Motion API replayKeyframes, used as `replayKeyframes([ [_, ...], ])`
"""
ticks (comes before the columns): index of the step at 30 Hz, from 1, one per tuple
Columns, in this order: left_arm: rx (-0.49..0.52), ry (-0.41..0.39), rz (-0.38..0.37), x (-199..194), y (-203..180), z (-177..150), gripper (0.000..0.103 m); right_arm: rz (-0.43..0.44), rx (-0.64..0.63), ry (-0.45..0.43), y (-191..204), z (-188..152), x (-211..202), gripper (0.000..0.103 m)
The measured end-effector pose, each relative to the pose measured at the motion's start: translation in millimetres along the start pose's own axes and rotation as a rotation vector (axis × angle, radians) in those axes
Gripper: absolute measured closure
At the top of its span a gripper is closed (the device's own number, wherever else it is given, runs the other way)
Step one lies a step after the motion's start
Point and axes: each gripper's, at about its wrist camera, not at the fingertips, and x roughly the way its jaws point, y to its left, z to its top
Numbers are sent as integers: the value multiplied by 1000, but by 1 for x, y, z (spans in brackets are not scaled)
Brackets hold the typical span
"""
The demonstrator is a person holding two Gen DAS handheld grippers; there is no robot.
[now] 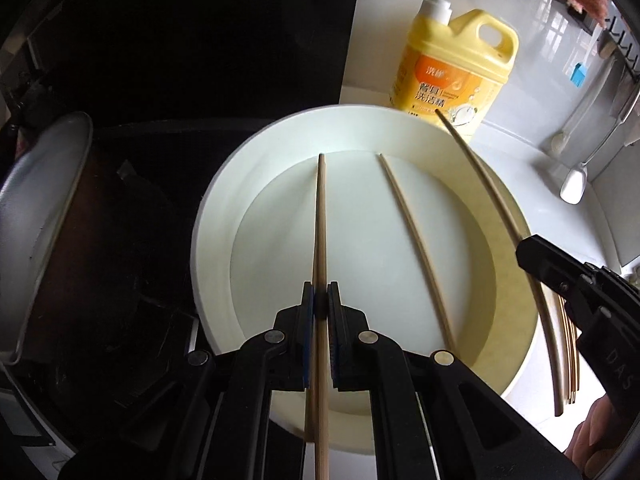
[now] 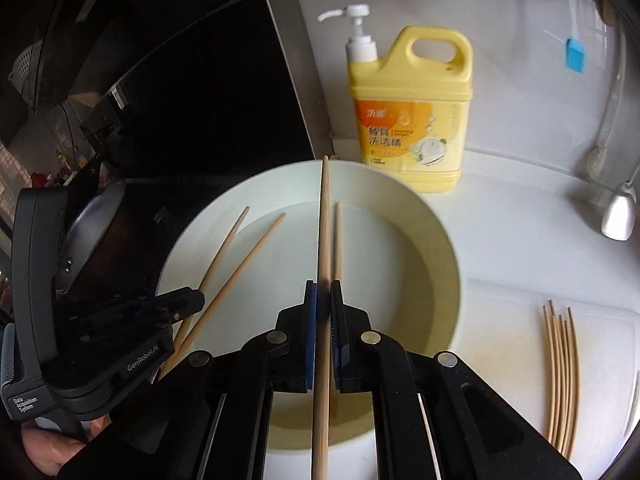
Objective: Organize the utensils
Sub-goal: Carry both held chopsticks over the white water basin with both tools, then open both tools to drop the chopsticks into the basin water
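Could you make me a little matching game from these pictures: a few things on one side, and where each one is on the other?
Things:
1. yellow dish soap bottle
2. bundle of chopsticks
3. loose chopstick
4. blue brush

Places:
A. lying inside the white basin
B. hanging on the wall
C. standing on the counter behind the basin
D. lying on the white board right of the basin

Pairs: 1-C, 2-D, 3-A, 4-B
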Motion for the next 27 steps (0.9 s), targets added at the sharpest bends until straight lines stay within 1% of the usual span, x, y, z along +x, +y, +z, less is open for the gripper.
replayKeyframes([
  [4,-1,24,-15,16,1,4,96,-2,4,35,1,1,20,97],
  [12,-6,-3,13,34,-3,21,96,17,7,92,-5,4,53,97],
  [16,-17,8,13,43,-5,25,95,25,23,99,-8,7,60,97],
  [19,-43,54,-3,57,-2,23,95,28,19,105,-8,8,66,97],
  [27,-39,57,25,66,-4,27,95,22,2,120,-9,8,76,96],
])
